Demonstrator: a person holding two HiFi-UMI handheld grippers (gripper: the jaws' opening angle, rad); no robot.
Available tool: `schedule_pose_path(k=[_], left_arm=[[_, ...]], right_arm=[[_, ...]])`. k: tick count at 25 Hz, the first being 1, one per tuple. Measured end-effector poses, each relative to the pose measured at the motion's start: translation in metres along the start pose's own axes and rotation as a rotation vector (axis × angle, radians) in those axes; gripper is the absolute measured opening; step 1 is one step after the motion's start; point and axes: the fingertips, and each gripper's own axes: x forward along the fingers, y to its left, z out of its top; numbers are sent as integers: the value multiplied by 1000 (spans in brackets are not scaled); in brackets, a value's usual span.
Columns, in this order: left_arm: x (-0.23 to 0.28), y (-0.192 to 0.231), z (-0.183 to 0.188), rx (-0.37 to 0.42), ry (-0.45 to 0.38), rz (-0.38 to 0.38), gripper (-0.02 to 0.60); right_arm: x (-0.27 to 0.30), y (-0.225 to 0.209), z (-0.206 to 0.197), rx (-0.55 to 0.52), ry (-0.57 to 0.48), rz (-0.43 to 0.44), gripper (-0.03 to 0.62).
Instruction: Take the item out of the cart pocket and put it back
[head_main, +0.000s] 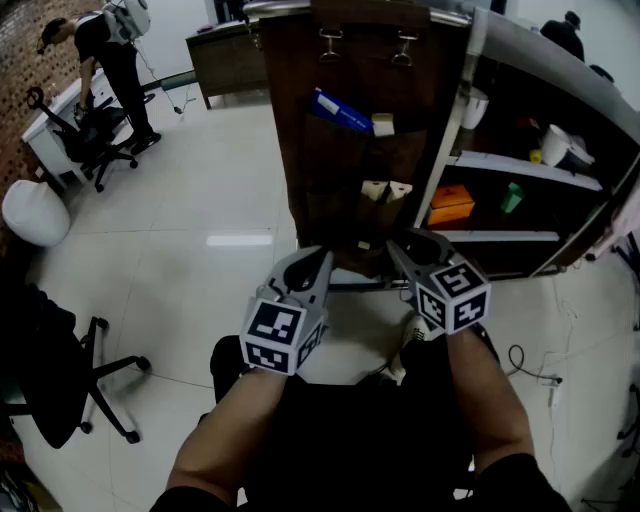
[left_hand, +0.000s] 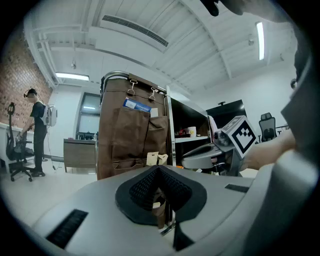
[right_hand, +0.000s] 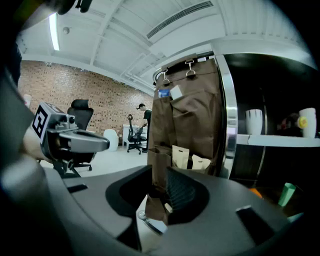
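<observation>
A brown fabric organiser (head_main: 345, 150) hangs on the side of the cart. Its upper pocket holds a blue packet (head_main: 340, 112) and a small cream tag (head_main: 383, 124). Cream paper bags (head_main: 386, 190) stick out of a lower pocket. Both grippers hover side by side just below and in front of the organiser's bottom edge. My left gripper (head_main: 318, 262) has its jaws a little apart, and only the far pocket shows through the gap (left_hand: 161, 200). My right gripper (head_main: 400, 250) also stands slightly open (right_hand: 157, 200) with nothing pressed between its pads.
The cart's shelves (head_main: 520, 165) at the right carry an orange box (head_main: 450, 204), a green cup (head_main: 512, 197) and white cups (head_main: 556, 145). A person (head_main: 110, 60) bends over a desk at the far left, near office chairs (head_main: 60, 390) and a white stool (head_main: 35, 212).
</observation>
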Motion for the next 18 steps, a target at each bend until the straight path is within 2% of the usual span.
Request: schedule_pose_path(k=[7,11,18], left_arm=[[22,35,9,4,-18,59,0],[30,33,0,-8,-2,31,0],[42,25,-21,-22,33,-19,0]], right_arm=[[58,-25,-22,-9,68,8,117],[80,-31,-38,-18,111,13,153],[115,-37,-88,-80,178,5,153]])
